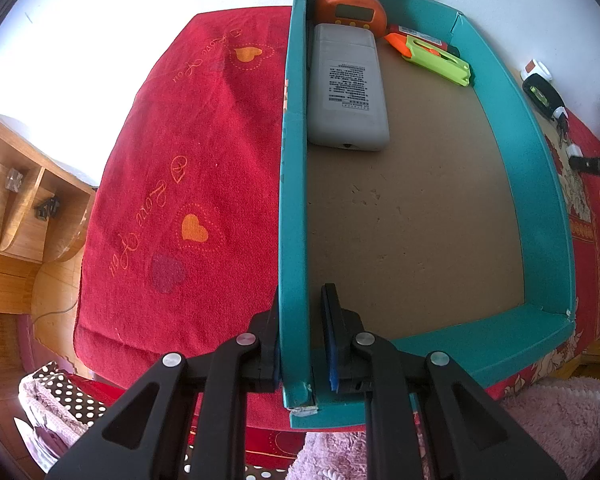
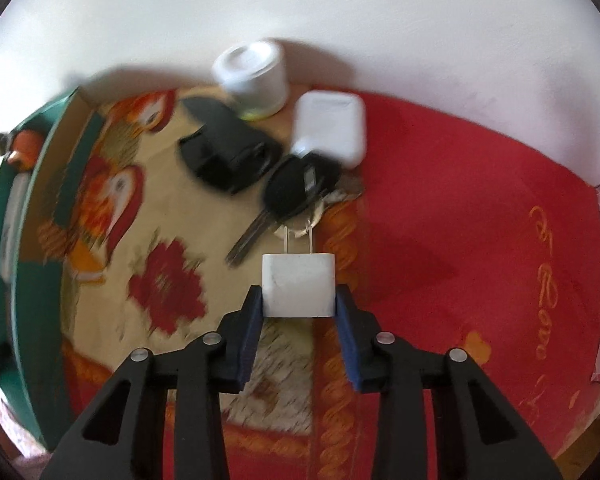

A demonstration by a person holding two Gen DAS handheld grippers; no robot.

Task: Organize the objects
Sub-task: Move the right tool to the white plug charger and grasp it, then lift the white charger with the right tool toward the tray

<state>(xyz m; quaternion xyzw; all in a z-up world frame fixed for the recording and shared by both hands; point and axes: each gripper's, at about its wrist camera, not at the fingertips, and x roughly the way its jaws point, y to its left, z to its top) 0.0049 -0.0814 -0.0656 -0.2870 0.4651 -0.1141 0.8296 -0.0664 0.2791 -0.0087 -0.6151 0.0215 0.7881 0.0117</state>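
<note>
Now the right claw (image 2: 299, 300) grips the white charger (image 2: 299, 290); the left claw (image 1: 300, 344), clenched on the teal box wall (image 1: 294, 200), should steady it for a gentle drop-in.

Both wrist cams close, angled down; share teal box (image 1: 500, 328).

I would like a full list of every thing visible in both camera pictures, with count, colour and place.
box: 1, teal, on red cloth
power bank: 1, grey, in box
monkey timer: 1, orange, box far end
cutter: 1, green-orange, in box
charger plug: 1, white, between right pads
car key: 1, black, on cloth
earbud case: 1, white, beside key
jar: 1, white, by wall
left gripper: shut on box wall
right gripper: shut on charger plug
</note>
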